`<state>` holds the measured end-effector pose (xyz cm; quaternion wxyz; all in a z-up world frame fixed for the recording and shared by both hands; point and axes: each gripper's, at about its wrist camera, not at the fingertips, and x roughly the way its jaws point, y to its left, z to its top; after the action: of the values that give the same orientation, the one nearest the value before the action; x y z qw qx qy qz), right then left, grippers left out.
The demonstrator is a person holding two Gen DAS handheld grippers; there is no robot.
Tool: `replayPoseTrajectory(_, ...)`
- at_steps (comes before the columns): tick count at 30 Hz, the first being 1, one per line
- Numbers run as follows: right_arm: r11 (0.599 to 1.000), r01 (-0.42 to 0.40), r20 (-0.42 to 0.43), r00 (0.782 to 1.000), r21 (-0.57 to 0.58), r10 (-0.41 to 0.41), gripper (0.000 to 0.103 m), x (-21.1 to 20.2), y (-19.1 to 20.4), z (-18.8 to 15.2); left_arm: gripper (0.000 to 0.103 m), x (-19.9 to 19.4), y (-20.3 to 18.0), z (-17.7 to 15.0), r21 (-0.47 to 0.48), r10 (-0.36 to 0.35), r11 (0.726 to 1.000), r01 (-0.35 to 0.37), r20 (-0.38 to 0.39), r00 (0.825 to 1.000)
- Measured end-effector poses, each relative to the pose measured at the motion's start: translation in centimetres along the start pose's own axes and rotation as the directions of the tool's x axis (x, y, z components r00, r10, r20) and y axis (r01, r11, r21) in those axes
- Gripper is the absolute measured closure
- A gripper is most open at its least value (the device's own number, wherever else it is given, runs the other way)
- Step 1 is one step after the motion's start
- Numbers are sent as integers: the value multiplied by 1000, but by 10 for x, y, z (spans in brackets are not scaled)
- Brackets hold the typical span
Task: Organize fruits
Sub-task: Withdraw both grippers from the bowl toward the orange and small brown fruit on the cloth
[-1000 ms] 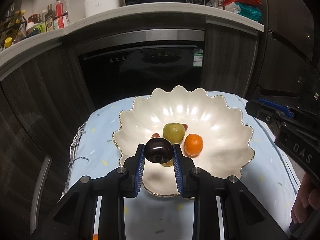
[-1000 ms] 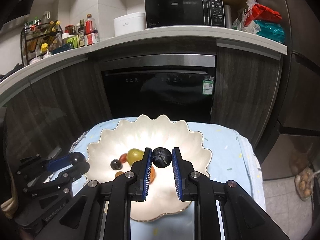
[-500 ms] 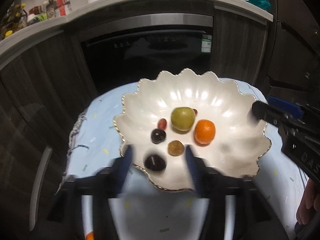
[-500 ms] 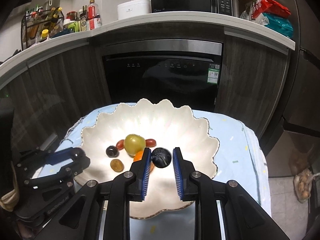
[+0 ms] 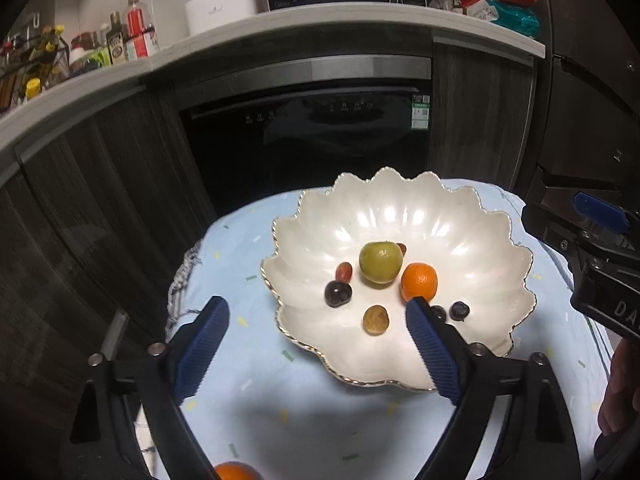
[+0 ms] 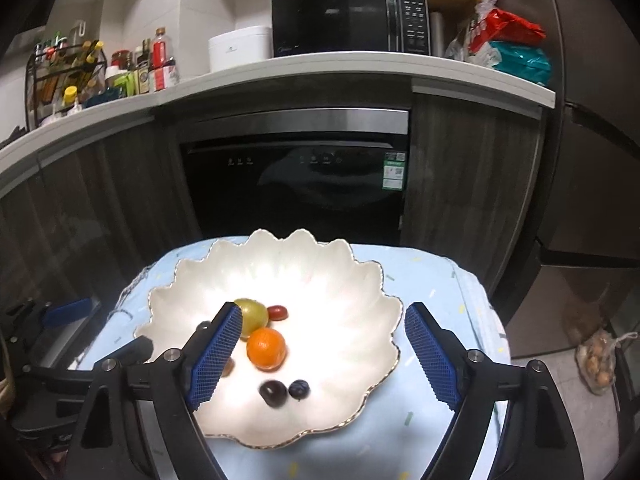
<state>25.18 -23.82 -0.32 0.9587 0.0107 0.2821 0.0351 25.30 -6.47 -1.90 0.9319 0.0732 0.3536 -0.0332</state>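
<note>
1. Seven fruits lie in the scalloped bowl; the left gripper, its jaws just opened, stands released and empty. An orange waits on the cloth: probably next.
2. The right gripper, jaws likewise just opened, holds nothing above two dark plums; drop-off looks done.

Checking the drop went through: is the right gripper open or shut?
Open. The right gripper has just been opening; its blue pads stand wide apart, nothing between them, above the white bowl.

Fruits in the bowl on the clothed table.
</note>
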Motion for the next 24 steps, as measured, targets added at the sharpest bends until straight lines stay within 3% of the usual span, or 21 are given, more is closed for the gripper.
replayPoseTrajectory(9, 1000, 17, 9, 1000, -11, -17, 19, -23, 17, -5, 6, -31, 11, -9, 58, 4, 998, -6, 36, 999)
replayPoseTrajectory(18, 998, 49, -3, 999, -37, -49, 19, -50, 46, -26, 6, -54, 32, -41, 62, 8, 998, -10, 25, 1000)
replayPoseTrajectory(24, 996, 87, -13, 996, 20, -87, 19, -74, 61, -44, 6, -69, 45, -64, 96, -14, 995, 13, 5, 1000)
